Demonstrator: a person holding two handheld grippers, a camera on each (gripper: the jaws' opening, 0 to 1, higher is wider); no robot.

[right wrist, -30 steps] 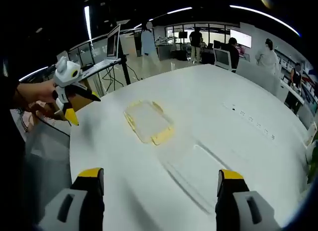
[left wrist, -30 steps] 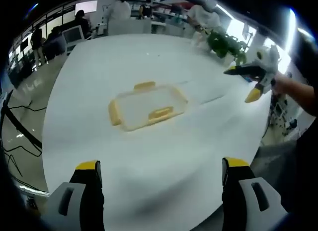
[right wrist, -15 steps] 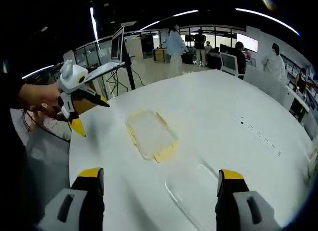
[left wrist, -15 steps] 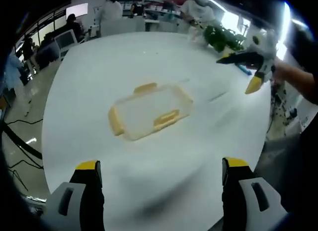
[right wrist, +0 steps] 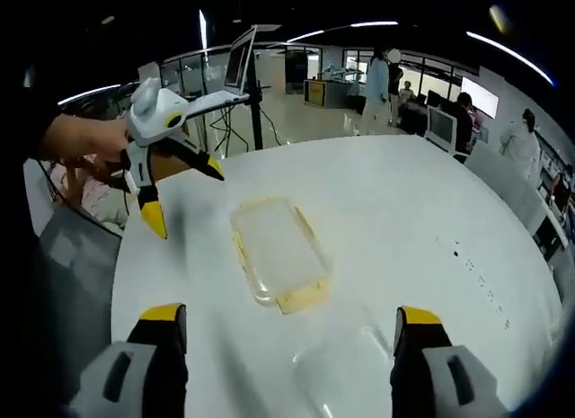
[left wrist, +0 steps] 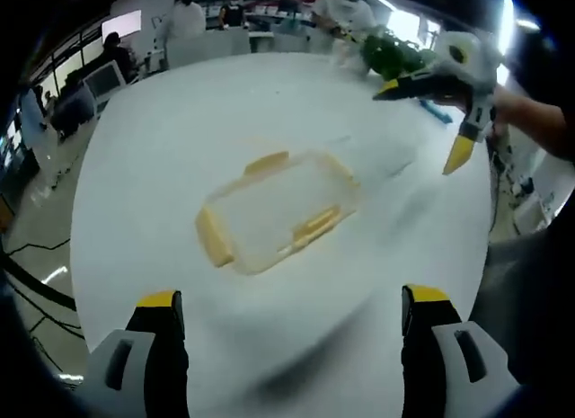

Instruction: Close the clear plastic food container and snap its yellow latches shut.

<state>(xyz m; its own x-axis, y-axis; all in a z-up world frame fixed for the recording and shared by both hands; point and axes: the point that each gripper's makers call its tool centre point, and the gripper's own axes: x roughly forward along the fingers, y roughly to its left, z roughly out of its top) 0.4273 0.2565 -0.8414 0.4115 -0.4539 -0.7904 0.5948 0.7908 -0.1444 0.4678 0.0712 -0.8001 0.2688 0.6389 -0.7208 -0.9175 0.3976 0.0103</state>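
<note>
A clear plastic container (left wrist: 274,211) with yellow latches (left wrist: 314,227) rests on the white round table (left wrist: 180,121); in the right gripper view the container (right wrist: 278,252) lies at centre. A clear flat lid (right wrist: 346,364) lies apart from it on the table, faint beside the box as the lid (left wrist: 377,162). My left gripper (left wrist: 292,301) is open, short of the container, holding nothing. My right gripper (right wrist: 289,315) is open too, above the lid's edge. Each shows in the other's view, held in a hand, jaws apart: right gripper (left wrist: 422,121), left gripper (right wrist: 184,200).
Several people stand at desks beyond the table's far edge. A green plant (left wrist: 395,54) sits at the table's far right rim. A laptop on a stand (right wrist: 243,63) rises behind the table. The table edge (right wrist: 121,283) runs close to the left gripper.
Both views have drawn nearer to the container, which looks larger now. Each gripper shows closer to the box in the other's view. Both stay open; the container and lid have not moved.
</note>
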